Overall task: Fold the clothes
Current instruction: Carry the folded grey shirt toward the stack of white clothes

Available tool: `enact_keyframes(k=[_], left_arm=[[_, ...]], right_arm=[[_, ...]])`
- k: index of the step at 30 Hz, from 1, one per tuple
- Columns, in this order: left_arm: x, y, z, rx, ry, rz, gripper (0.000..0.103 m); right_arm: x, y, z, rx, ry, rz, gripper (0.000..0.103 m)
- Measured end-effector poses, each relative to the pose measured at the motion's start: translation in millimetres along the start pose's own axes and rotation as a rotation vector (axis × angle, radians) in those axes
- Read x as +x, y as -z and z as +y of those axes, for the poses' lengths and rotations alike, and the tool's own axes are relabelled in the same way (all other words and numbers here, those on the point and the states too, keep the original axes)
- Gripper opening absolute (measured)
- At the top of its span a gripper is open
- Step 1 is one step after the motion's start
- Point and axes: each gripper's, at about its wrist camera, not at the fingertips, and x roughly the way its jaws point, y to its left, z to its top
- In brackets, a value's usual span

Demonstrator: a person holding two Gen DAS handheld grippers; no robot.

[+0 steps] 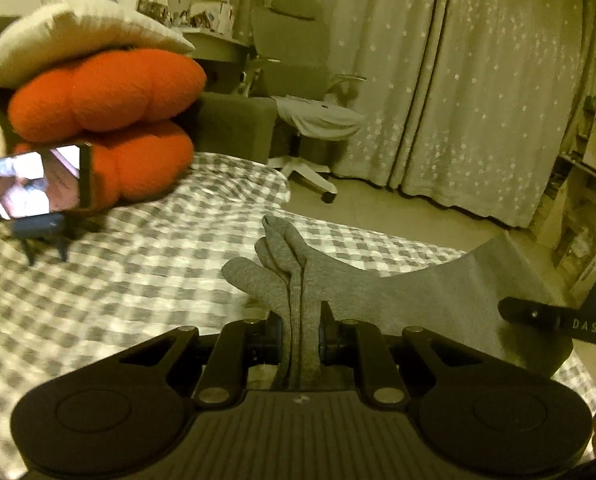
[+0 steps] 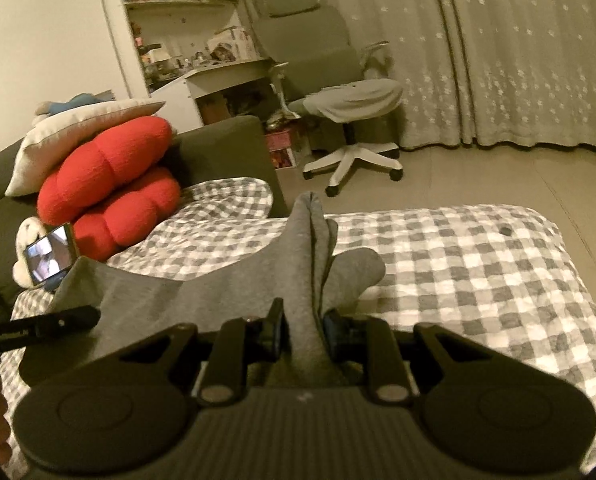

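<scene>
A grey knit garment (image 1: 417, 296) is stretched between my two grippers above a grey-and-white checked bed cover (image 1: 118, 280). My left gripper (image 1: 301, 320) is shut on a bunched corner of it, and folds of cloth stick up past the fingers. In the right wrist view my right gripper (image 2: 303, 320) is shut on the other bunched corner of the grey garment (image 2: 170, 292), whose cloth spans off to the left. Each view shows the tip of the opposite gripper at its edge: the right one (image 1: 557, 320) and the left one (image 2: 38, 328).
Two red cushions (image 1: 102, 120) under a pale pillow (image 1: 78, 36) lie at the bed's left, with a phone (image 1: 38, 184) on a small stand in front. An office chair (image 2: 349, 112), a desk with shelves (image 2: 202, 80) and long curtains (image 1: 457, 80) stand beyond the bed.
</scene>
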Motion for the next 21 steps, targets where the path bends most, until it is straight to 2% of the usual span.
enact_keyframes(k=[12, 17, 21], left_arm=[[-90, 19, 32, 0.027, -0.154, -0.089, 0.014], [-111, 28, 49, 0.009, -0.232, -0.069, 0.014], [-136, 33, 62, 0.011, -0.290, -0.105, 0.014]], right_arm=[[-18, 1, 74, -0.130, -0.104, -0.028, 0.018], [-24, 5, 115, -0.205, -0.153, -0.027, 0.018], [-25, 8, 145, -0.253, -0.195, -0.020, 0.018]])
